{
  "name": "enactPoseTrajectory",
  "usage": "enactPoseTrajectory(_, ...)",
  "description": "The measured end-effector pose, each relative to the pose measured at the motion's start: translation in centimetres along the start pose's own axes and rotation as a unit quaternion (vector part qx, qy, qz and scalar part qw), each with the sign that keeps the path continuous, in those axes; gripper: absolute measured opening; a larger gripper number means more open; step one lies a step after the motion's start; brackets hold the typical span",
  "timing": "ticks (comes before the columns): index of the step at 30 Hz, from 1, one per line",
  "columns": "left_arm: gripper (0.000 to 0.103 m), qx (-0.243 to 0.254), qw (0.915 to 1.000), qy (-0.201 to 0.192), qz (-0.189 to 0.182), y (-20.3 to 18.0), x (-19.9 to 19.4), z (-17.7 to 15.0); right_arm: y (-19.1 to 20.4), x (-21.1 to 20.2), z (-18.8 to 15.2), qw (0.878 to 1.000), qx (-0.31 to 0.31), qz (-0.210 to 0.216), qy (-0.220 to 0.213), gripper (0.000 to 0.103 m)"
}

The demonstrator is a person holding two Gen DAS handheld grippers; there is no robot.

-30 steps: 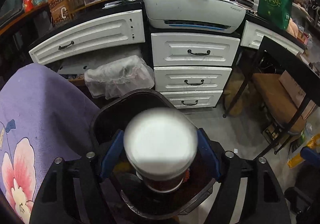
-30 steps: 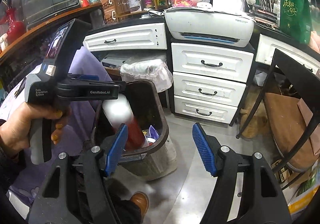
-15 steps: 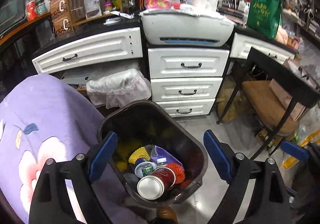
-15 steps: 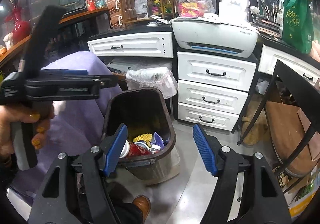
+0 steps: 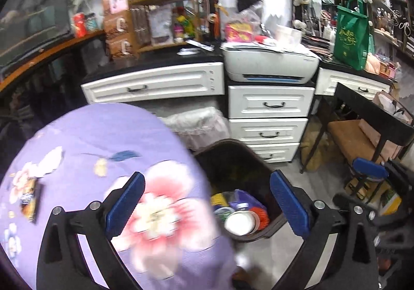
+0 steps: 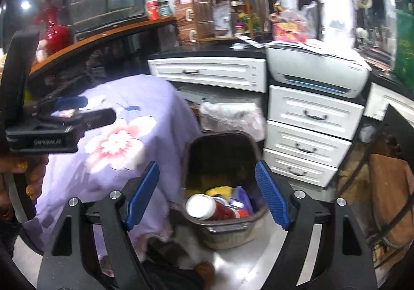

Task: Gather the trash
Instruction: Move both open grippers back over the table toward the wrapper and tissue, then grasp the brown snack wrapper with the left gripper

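Lying on its side atop the heap inside the dark trash bin (image 6: 220, 150), a red cylindrical container with a white end (image 6: 207, 208) rests against a yellow mesh item (image 6: 220, 190), a purple wrapper (image 6: 243, 199) and other refuse; the left wrist view shows the same container's white end (image 5: 239, 224) near the bin's (image 5: 227, 155) front rim. Above the bin, the right gripper (image 6: 207, 194) hangs with its blue-padded jaws apart and nothing between them, having just been opening further. The left gripper (image 5: 207, 204) is likewise spread wide and empty, its jaws also just having opened, and it sits over the edge of a purple floral cloth (image 5: 103, 160) that covers a rounded surface beside the bin. In the right wrist view, a person's hand (image 6: 28, 178) grips the black handle of that left device at the frame's left. Behind the bin stands a second bin lined with a clear plastic bag (image 6: 230, 116), then white drawers (image 6: 310, 132) topped by a grey-white printer (image 6: 315, 72). A green tote bag (image 5: 352, 34) stands on the counter to the right, and a brown stool (image 5: 349, 132) sits under a black table.
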State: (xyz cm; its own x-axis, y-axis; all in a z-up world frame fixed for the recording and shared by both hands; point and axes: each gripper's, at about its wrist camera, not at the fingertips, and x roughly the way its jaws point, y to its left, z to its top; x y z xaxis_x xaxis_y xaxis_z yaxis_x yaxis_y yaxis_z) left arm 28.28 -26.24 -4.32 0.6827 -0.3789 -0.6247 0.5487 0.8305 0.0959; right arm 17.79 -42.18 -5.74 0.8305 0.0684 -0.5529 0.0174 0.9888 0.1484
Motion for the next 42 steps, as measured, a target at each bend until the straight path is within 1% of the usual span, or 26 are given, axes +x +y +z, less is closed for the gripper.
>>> enactPoseTrajectory(4,0.097,-0.012,0.9996,0.002,0.025,3.4,-1.9,-1.0,3.1,1.1,1.2,0.999,-0.014,0.041,0.006,0.077)
enactPoseTrajectory(6,0.098,-0.017,0.999,0.0,0.043,5.5,-2.9,-1.7,4.5,1.5,1.6,0.998,-0.025,0.053,0.007,0.077)
enactPoseTrajectory(10,0.098,-0.022,0.995,0.015,0.096,9.6,-3.7,-3.0,7.8,2.4,2.4,0.995,-0.044,0.087,0.011,0.077)
enactPoseTrajectory(13,0.098,-0.042,0.9901,0.034,0.13,13.4,-4.3,-4.0,10.0,2.7,2.9,0.992,-0.059,0.108,0.01,0.077)
enactPoseTrajectory(17,0.098,-0.058,0.9791,0.053,0.188,18.5,-4.8,-4.7,12.3,3.5,3.7,0.989,-0.071,0.131,0.016,0.077)
enactPoseTrajectory(20,0.098,-0.07,0.9723,0.079,0.208,22.0,-4.2,-5.4,13.9,3.9,4.2,0.986,-0.073,0.15,0.02,0.077)
enactPoseTrajectory(23,0.096,-0.084,0.9677,0.099,0.216,24.7,-3.1,-6.0,15.4,4.0,4.8,0.984,-0.082,0.158,0.018,0.077)
enactPoseTrajectory(25,0.089,-0.103,0.9654,0.103,0.216,26.2,-2.3,-6.5,16.2,4.0,5.1,0.983,-0.09,0.158,0.017,0.077)
enactPoseTrajectory(26,0.088,-0.117,0.965,0.103,0.211,27.2,-1.7,-6.6,16.7,4.1,5.2,0.983,-0.094,0.158,0.018,0.077)
enactPoseTrajectory(29,0.085,-0.133,0.9636,0.108,0.205,28.3,-0.5,-6.6,17.5,4.6,5.4,0.982,-0.101,0.156,0.023,0.077)
enactPoseTrajectory(31,0.083,-0.134,0.9631,0.11,0.206,28.7,0.2,-6.7,17.9,5.1,5.5,0.982,-0.102,0.155,0.029,0.077)
enactPoseTrajectory(36,0.082,-0.14,0.9634,0.115,0.198,29.3,1.9,-6.7,18.5,6.7,6.0,0.982,-0.094,0.156,0.043,0.077)
enactPoseTrajectory(38,0.078,-0.141,0.9621,0.118,0.201,29.6,2.5,-6.9,18.9,7.2,6.3,0.982,-0.093,0.156,0.043,0.077)
enactPoseTrajectory(40,0.068,-0.147,0.9595,0.124,0.205,29.9,3.0,-7.2,19.3,7.8,6.7,0.982,-0.093,0.156,0.044,0.077)
enactPoseTrajectory(41,0.065,-0.15,0.9583,0.128,0.207,30.0,3.2,-7.3,19.6,8.1,7.0,0.982,-0.094,0.157,0.044,0.077)
enactPoseTrajectory(42,0.058,-0.153,0.9579,0.13,0.205,30.1,3.3,-7.4,19.9,8.4,7.2,0.982,-0.095,0.157,0.045,0.077)
